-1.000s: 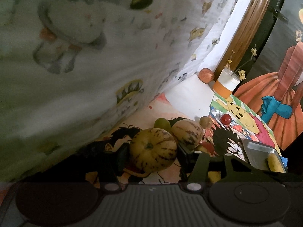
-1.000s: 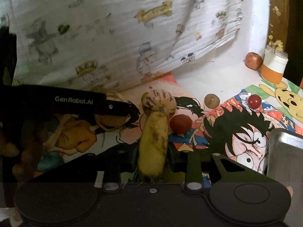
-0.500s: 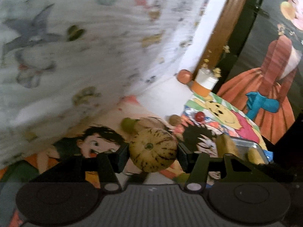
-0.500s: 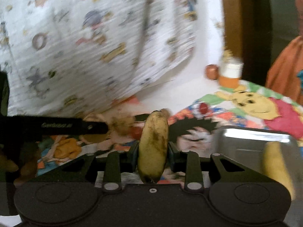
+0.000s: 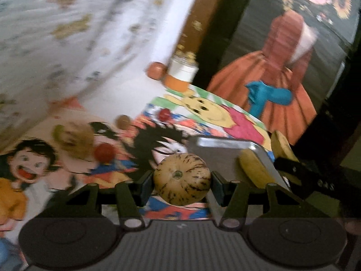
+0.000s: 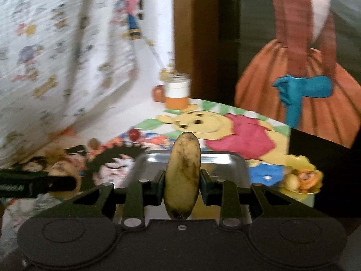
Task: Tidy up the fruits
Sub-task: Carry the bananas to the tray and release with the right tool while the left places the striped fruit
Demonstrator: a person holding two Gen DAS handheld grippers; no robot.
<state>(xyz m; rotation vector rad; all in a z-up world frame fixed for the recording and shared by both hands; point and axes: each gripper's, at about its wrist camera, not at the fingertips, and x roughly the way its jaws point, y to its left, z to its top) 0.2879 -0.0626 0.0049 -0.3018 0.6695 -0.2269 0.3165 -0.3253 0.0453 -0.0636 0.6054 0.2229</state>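
— Gripping what, the left claw (image 5: 182, 181)?
— A round speckled melon (image 5: 181, 178), pinched between both pads, just at the near edge of the metal tray (image 5: 216, 155).
— And the right claw (image 6: 182, 184)?
— Clamped narrow on a banana (image 6: 182, 176), upright, held over that tray (image 6: 144, 164).
— Anything in the tray?
— One banana (image 5: 252, 169) by its right rim.
— And on the bench (image 5: 126, 90)?
— Loose fruit on the cartoon cloth: a second melon (image 5: 76, 139), a red tomato (image 5: 104, 153), small ones further back.

Cartoon-print cloth (image 6: 56, 52) at left, wood post (image 5: 191, 22), dark wall w/ dress painting (image 6: 300, 72), blurred, maybe mural.
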